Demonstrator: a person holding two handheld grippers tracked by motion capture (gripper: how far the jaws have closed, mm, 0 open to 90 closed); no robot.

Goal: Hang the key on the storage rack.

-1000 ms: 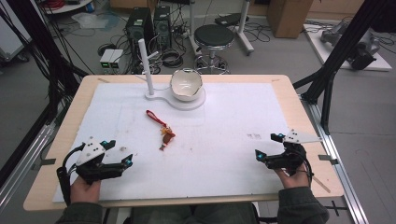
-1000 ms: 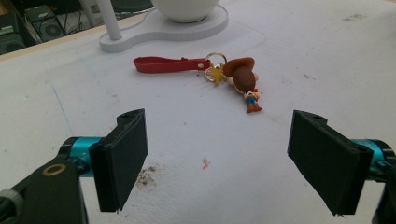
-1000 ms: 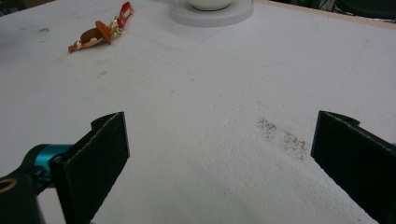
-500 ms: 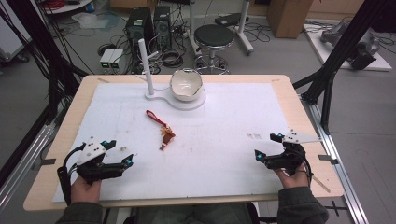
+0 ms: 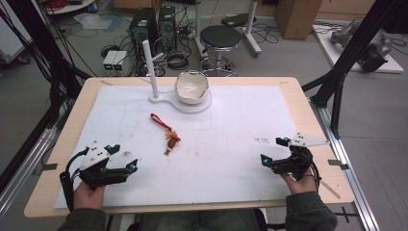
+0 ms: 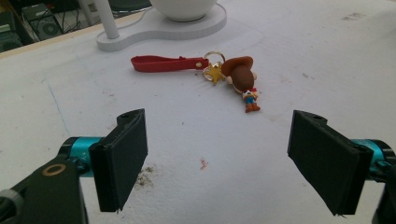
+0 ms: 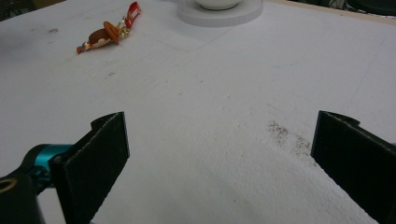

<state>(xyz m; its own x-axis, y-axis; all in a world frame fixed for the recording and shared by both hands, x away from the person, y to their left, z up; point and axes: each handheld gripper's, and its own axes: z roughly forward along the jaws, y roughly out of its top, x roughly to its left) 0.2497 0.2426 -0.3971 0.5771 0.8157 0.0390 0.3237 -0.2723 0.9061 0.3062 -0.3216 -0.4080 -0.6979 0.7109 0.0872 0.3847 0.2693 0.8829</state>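
A keychain [image 5: 166, 132] with a red strap and a small brown-hatted figure lies flat on the white mat, left of centre. In the left gripper view the keychain [image 6: 238, 77] rests on the mat ahead of the wide-apart jaws. My left gripper [image 5: 124, 158] is open near the front left edge, held in a hand, with nothing in it. My right gripper [image 5: 272, 150] is open at the front right, also with nothing between its jaws. The right gripper view has the keychain [image 7: 105, 32] far off at the upper left.
A white bowl [image 5: 191, 86] sits on a white stand base [image 5: 166, 101] with an upright post [image 5: 150, 67] at the back centre of the table. The wooden table edge [image 5: 308, 115] borders the mat. A stool and computer cases stand on the floor beyond.
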